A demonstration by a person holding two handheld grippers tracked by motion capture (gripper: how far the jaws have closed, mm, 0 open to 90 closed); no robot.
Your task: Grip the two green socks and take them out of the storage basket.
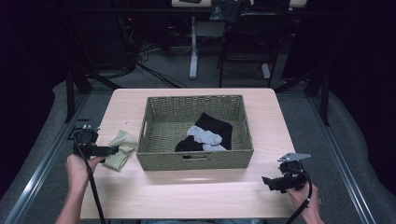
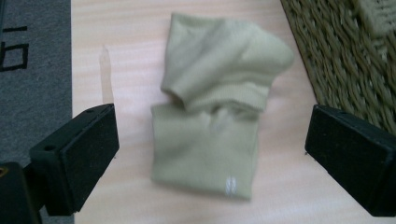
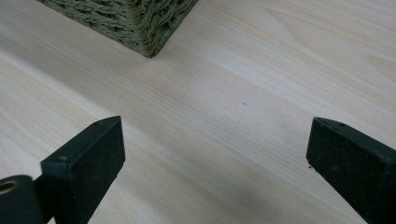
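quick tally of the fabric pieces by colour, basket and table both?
Beige: 1, folded beige sock on the table, left of the basket
Black: 1 heap, black fabric in the basket; cannot tell how many pieces
Light grey: 1 heap, light grey fabric lying on the black
Total: 3 visible

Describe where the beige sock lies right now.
In the high view the beige sock lies folded on the table, just left of the wicker basket; the left tongs stand open around it without pressing it.
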